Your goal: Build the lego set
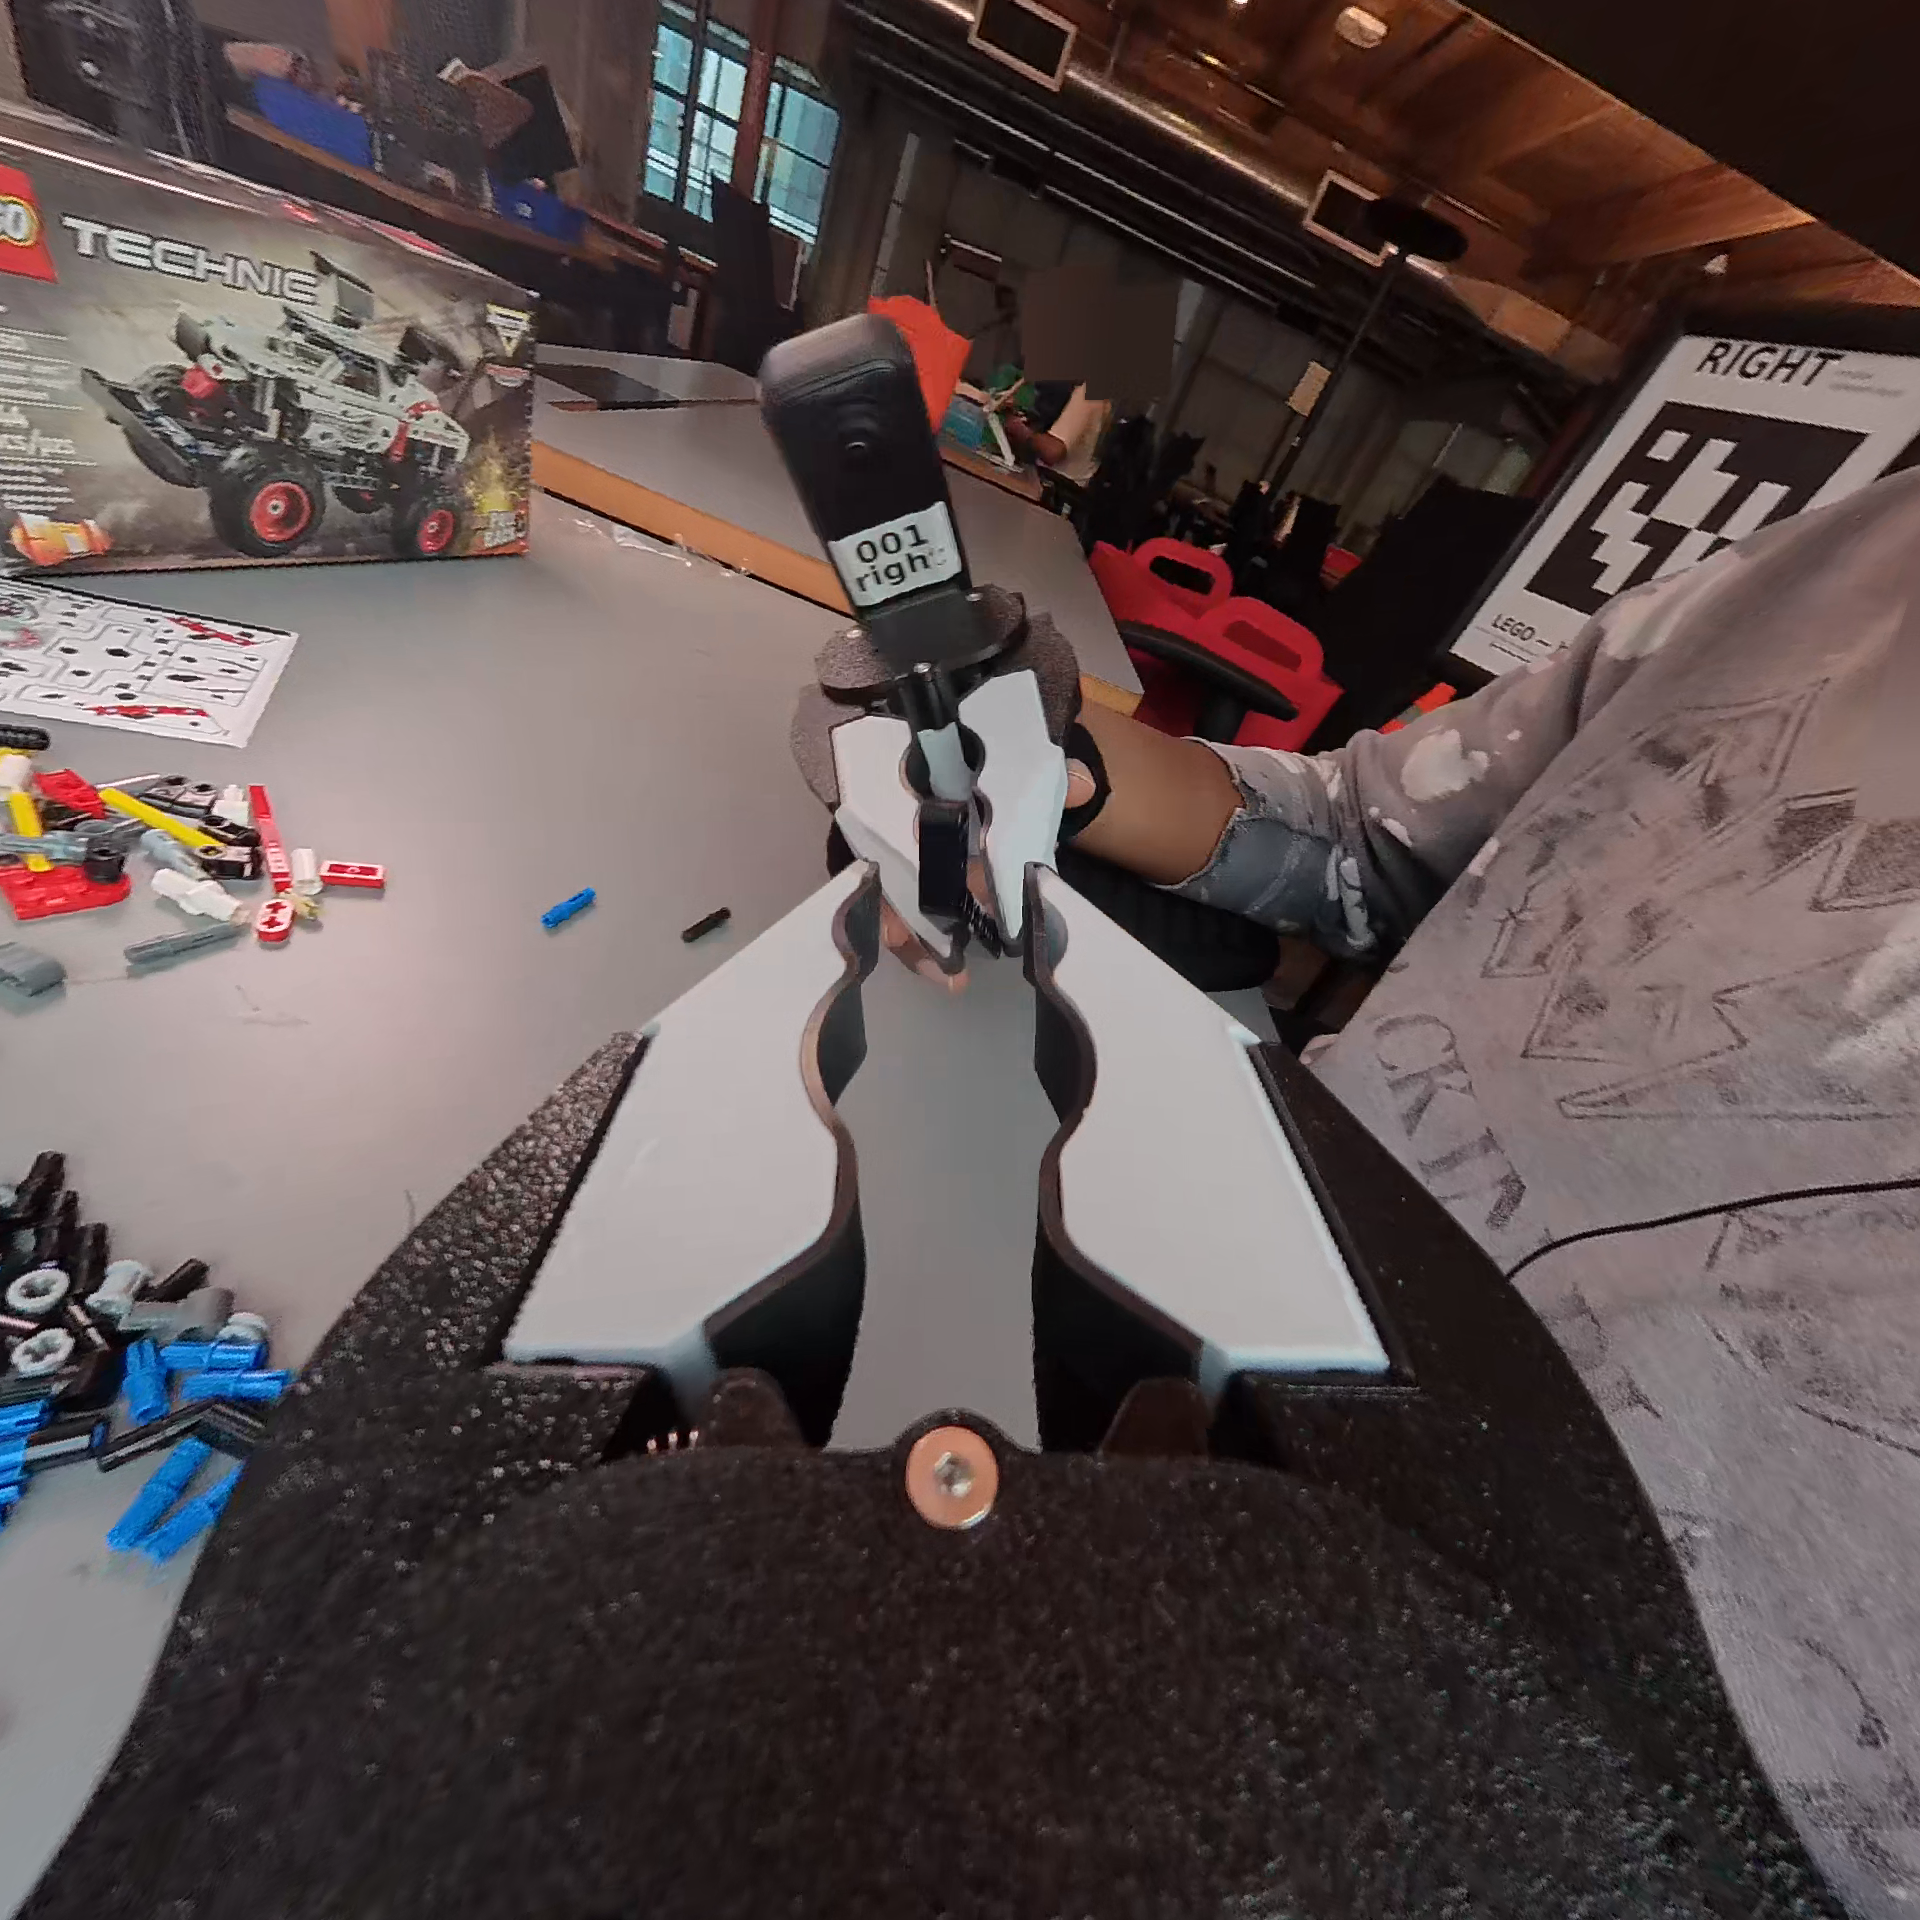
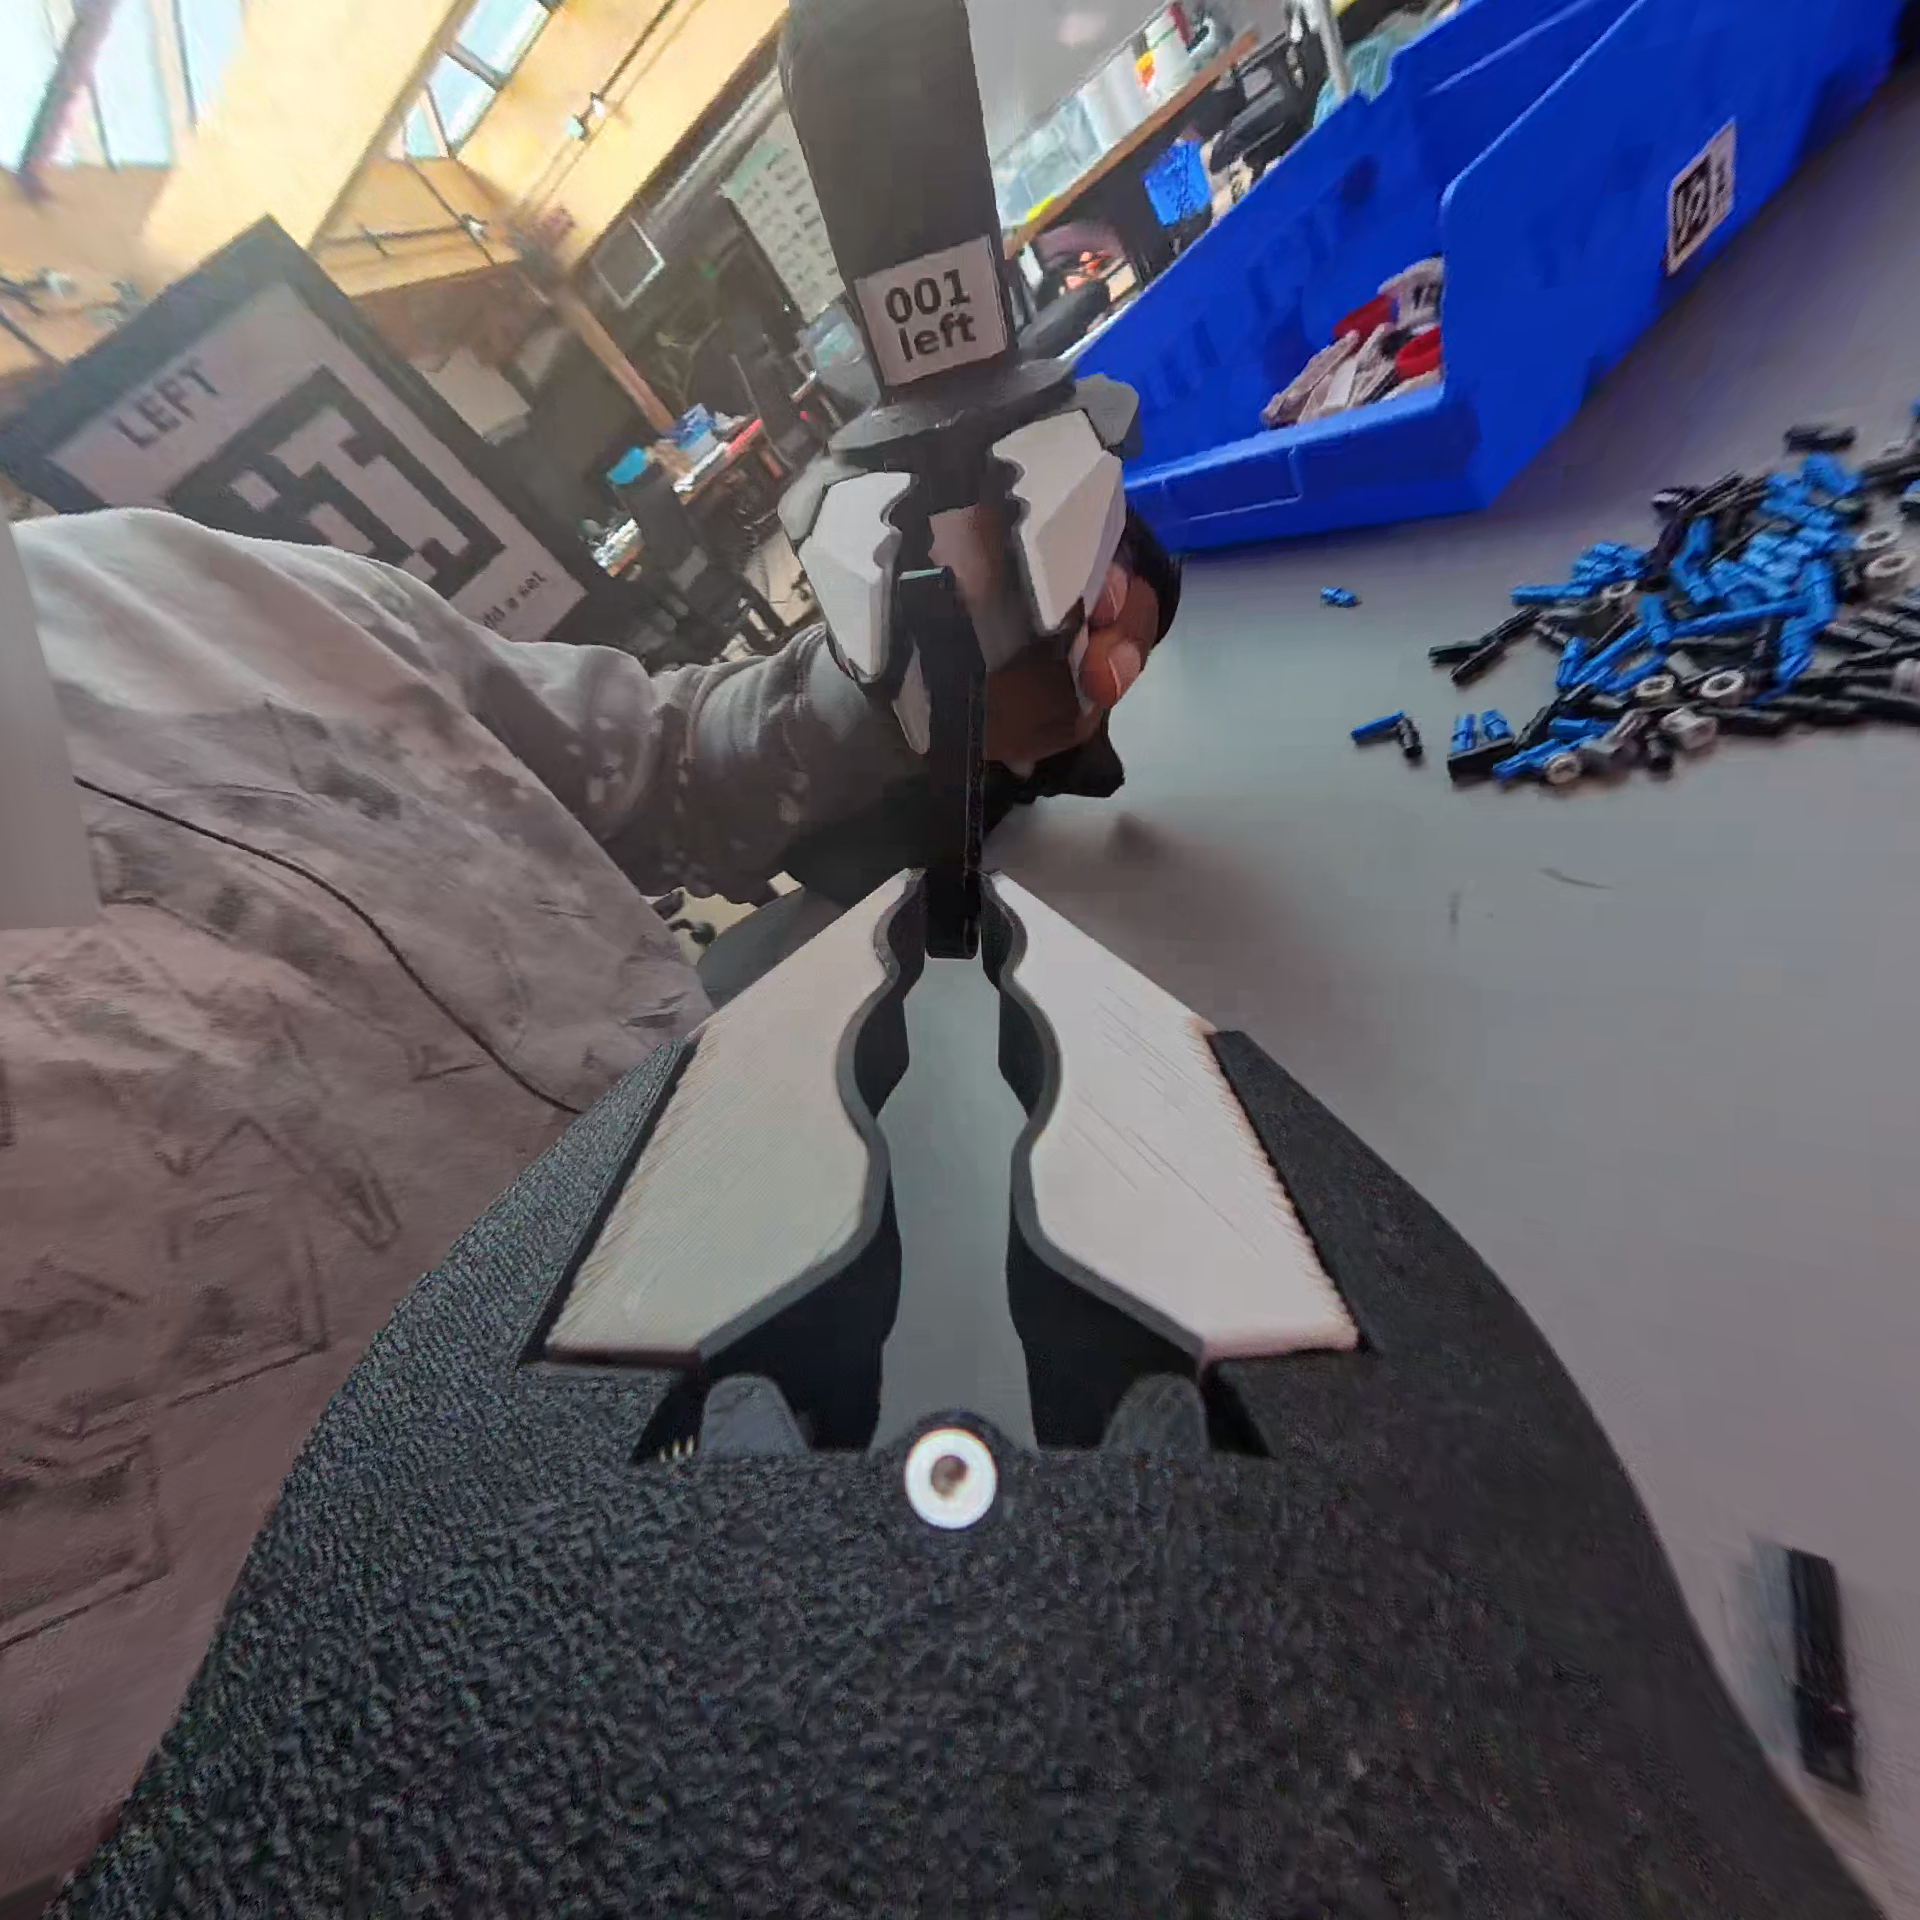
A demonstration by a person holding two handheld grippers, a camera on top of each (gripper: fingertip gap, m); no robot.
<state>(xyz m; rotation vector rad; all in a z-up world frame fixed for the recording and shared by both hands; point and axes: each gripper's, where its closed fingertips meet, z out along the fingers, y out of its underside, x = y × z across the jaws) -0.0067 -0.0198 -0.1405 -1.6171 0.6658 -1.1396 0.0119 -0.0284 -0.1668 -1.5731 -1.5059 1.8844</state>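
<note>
Blue pins point(image 2: 1704, 592), grey table point(image 2: 1455, 987)

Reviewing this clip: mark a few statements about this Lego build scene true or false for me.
1. The right gripper pinches a black beam at its fingertips. True.
2. The blue bin is empty. False: it holds red, white and grey pieces.
3. A pile of blue and black pins lies loose on the grey table. True.
4. The set's box sits inside the blue bin. False: it stands on the table.
5. A printed sheet lies flat on the table in front of the box. True.
</note>
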